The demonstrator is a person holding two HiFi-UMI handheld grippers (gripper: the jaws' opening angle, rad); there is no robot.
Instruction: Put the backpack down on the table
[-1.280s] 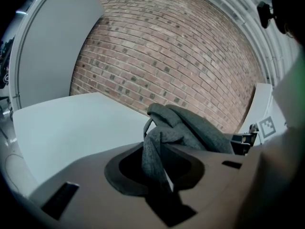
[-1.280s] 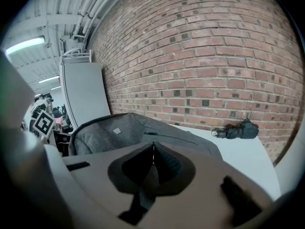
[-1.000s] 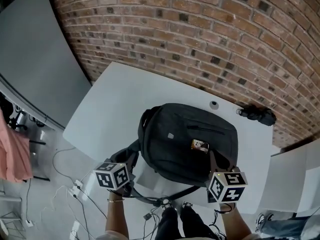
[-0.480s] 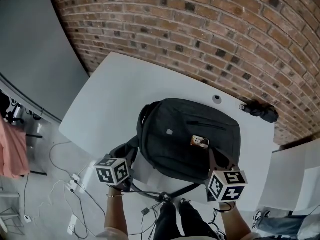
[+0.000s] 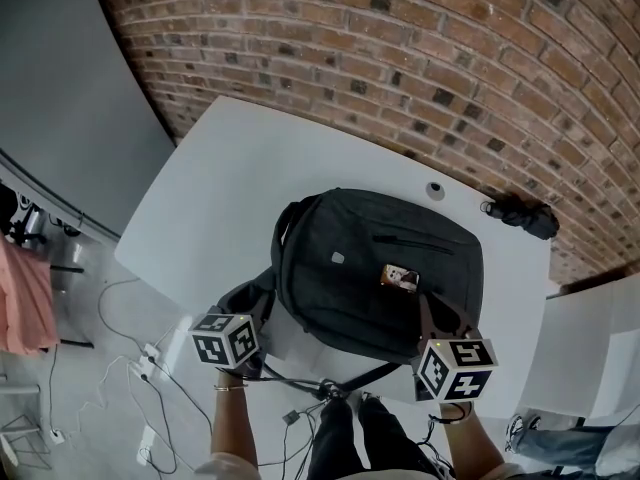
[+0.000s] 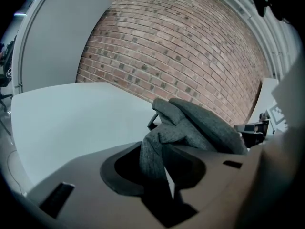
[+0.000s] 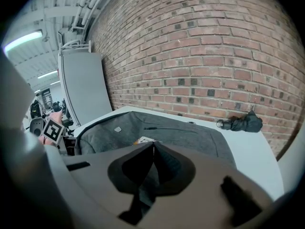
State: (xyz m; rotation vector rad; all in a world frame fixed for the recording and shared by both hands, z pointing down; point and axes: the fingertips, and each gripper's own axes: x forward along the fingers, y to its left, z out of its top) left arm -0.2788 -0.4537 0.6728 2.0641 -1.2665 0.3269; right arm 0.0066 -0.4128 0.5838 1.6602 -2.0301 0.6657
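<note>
Lab-like workspace: bare brick wall [image 5: 400,48], white table [image 5: 250,188], grey partition [image 5: 60,98], loose floor cables [image 5: 150,368].

Red brick wall [image 5: 400,58], grey panel [image 5: 60,98], black bundle [image 5: 520,216] near the wall, cables [image 5: 150,360] on the floor [image 5: 80,388]

The backpack [image 5: 378,268] lies on the tabletop [image 5: 230,188], toward its near right part, with the brick wall [image 5: 400,58] behind the tabletop's far edge. Beyond the backpack, near the far right corner, a small round thing [image 5: 434,190] sits just left of a bundle [image 5: 520,216]. My left hand-held gripper [image 6: 155,150] is at the backpack's near left corner, jaws opening with a strap [image 6: 164,132] between them, and my right hand-held gripper [image 7: 152,149] is clamped on its near right edge.
</note>
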